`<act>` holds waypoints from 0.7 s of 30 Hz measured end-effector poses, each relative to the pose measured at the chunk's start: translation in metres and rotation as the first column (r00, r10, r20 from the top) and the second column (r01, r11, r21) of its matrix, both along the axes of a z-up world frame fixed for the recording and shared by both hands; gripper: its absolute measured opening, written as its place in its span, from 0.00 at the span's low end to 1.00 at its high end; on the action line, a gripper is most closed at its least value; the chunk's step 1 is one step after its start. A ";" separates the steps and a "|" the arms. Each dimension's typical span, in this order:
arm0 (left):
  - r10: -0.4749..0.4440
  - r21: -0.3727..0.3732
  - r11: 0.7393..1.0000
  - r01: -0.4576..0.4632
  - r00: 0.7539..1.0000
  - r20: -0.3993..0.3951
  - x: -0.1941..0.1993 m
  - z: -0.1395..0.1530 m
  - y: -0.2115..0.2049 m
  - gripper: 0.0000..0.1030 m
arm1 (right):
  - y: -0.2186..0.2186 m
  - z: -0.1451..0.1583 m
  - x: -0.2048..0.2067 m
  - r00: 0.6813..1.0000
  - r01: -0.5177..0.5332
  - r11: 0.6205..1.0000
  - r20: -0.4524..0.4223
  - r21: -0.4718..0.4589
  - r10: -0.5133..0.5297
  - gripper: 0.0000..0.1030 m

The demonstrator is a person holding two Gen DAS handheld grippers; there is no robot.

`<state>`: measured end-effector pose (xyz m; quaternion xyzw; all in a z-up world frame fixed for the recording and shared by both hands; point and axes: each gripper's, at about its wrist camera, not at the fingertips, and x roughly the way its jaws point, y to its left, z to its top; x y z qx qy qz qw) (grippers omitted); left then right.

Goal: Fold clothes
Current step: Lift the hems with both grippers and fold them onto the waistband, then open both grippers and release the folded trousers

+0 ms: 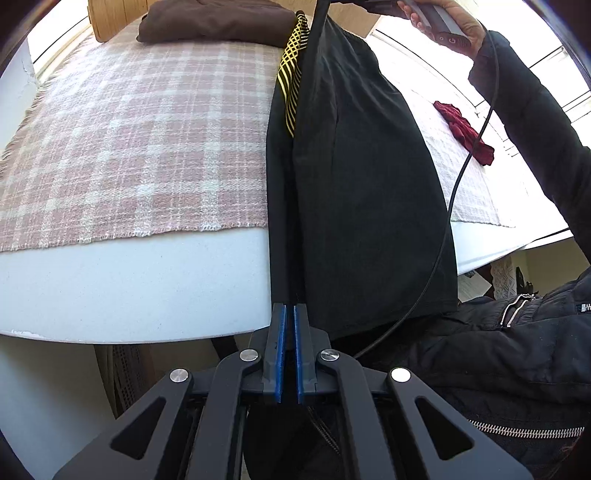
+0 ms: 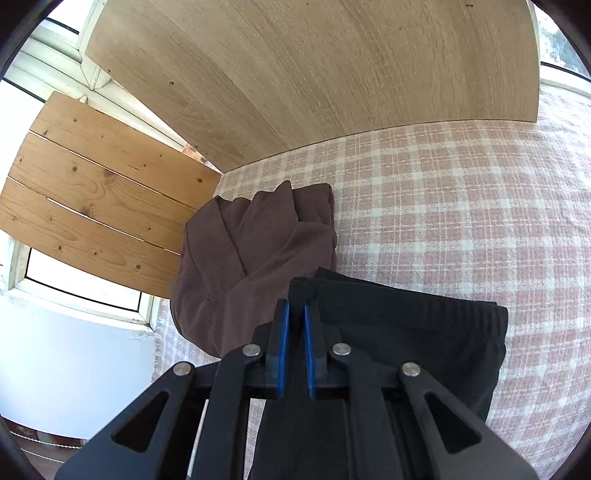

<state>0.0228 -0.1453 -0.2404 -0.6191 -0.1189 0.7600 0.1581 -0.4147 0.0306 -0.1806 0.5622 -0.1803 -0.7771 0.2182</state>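
Currently the black garment (image 1: pixel 354 177) hangs stretched between both tongs, above the tabletop (image 1: pixel 122 288) edge. Left tongs (image 1: pixel 289 314) pinch its lower hem; right tongs (image 2: pixel 296 317) pinch its waistband near the brown folded garment (image 2: pixel 251 266). One brown piece looks done; black one unfolded, red item (image 1: pixel 463 129) untouched beyond it.

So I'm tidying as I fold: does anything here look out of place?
One thing: a crumpled dark red garment lies alone on the checked cloth at the far right, unfolded, while the brown garment is folded at the back. A yellow-and-black patterned piece also peeks out beside the black garment held up by both tongs.
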 end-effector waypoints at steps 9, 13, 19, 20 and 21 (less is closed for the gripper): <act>0.033 0.022 0.999 -0.033 0.999 0.010 0.007 -0.004 -0.009 0.03 | -0.030 -0.019 -0.012 0.998 -0.042 0.996 0.048 0.081 0.038 0.20; -0.007 0.034 0.999 0.008 1.000 -0.010 0.001 0.002 -0.001 0.04 | -0.024 0.021 0.016 0.994 -0.097 0.978 -0.034 0.187 0.105 0.22; -0.086 0.052 0.995 0.085 0.996 0.016 -0.010 0.000 0.011 0.28 | 0.017 0.070 0.140 0.971 -0.143 0.948 -0.143 0.283 0.189 0.44; -0.106 0.056 0.993 0.105 0.994 0.022 -0.012 0.001 0.011 0.28 | 0.026 0.071 0.169 0.972 -0.133 0.946 -0.147 0.296 0.183 0.44; -0.128 0.061 0.990 0.126 0.991 0.030 -0.014 0.001 0.012 0.28 | 0.034 0.070 0.198 0.975 -0.120 0.944 -0.145 0.308 0.171 0.44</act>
